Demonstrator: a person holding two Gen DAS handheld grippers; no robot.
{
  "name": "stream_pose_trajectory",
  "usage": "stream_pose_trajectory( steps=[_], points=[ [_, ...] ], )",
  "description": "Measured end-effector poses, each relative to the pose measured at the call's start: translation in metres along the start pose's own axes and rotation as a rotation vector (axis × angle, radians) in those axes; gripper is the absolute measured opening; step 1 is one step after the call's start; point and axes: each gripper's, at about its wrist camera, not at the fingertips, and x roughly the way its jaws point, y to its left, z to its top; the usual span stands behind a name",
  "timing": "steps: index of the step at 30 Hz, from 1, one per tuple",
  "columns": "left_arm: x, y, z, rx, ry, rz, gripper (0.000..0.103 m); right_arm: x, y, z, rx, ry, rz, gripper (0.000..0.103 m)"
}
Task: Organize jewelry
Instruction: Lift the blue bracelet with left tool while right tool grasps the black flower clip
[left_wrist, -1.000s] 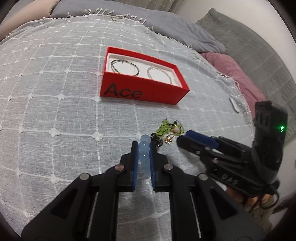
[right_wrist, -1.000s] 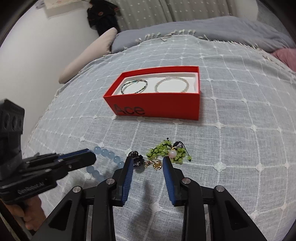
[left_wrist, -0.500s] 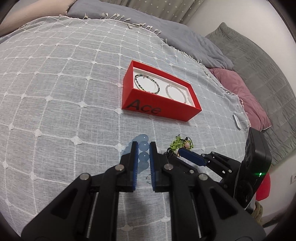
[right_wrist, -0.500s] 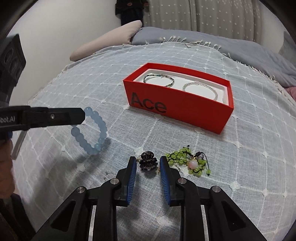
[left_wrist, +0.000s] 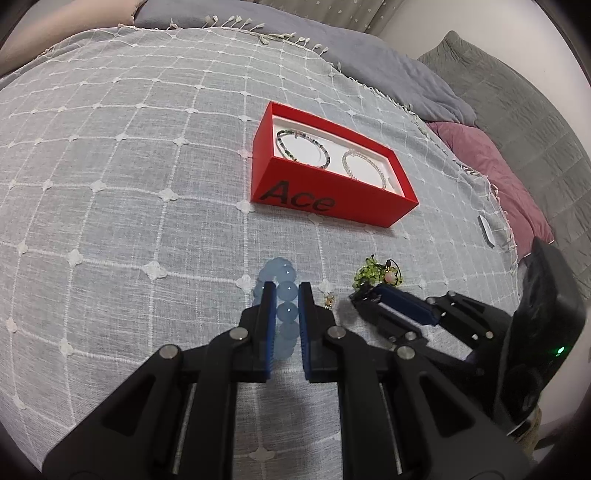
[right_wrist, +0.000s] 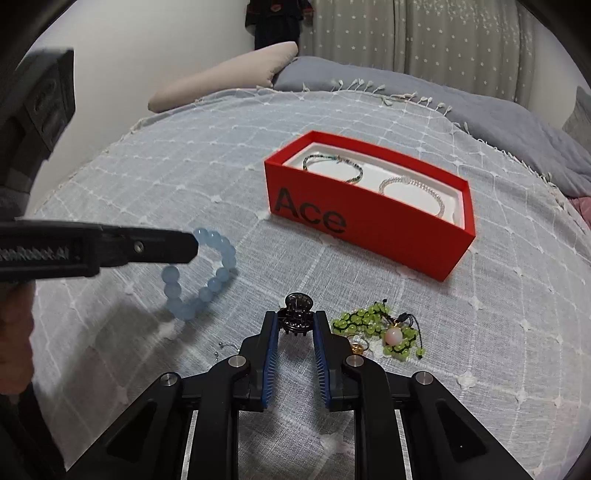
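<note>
We hold the left tongs (left_wrist: 282, 291) clamped on the blue bracelet (right_wrist: 207, 273), whose pale beads sit between the blue pads while the rest of the loop hangs down toward the bed (left_wrist: 110, 184), its lowest beads at or just above the cloth. Our right tongs (right_wrist: 295, 323) are closing around the black clip (right_wrist: 295, 314), which lies on the bed between the pads; we cannot tell whether the pads already press on it. Just right of the clip lies the green bracelet (right_wrist: 373, 325) with its pink bead, and a small gold ring (right_wrist: 358, 345) lies touching it beside the right finger. A thin wire piece (right_wrist: 221, 349), too small to identify, lies to the left of the tongs. Farther back on the checked bedspread stands the red box (right_wrist: 369, 229), open, with two bracelets side by side on its white lining: a dark beaded one (right_wrist: 332, 168) and a clear one (right_wrist: 413, 190).
</note>
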Motion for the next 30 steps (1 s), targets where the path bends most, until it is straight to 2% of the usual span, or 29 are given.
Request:
stream_pose_trajectory(
  steps=[3, 12, 22, 30],
  points=[
    [0.001, 0.001, 0.0, -0.006, 0.004, -0.003, 0.013, -0.008, -0.008, 0.002, 0.033, -0.012, 0.011, 0.019],
    [-0.018, -0.003, 0.004, -0.001, -0.064, -0.072, 0.013, -0.034, -0.042, 0.006, 0.175, -0.064, 0.109, 0.019],
    [-0.03, -0.008, 0.009, 0.002, -0.114, -0.124, 0.013, -0.038, -0.065, 0.006, 0.344, -0.063, 0.275, 0.019],
    [-0.03, -0.009, 0.017, -0.007, -0.125, -0.12, 0.013, -0.041, -0.077, 0.006, 0.416, -0.074, 0.297, 0.019]
  ],
)
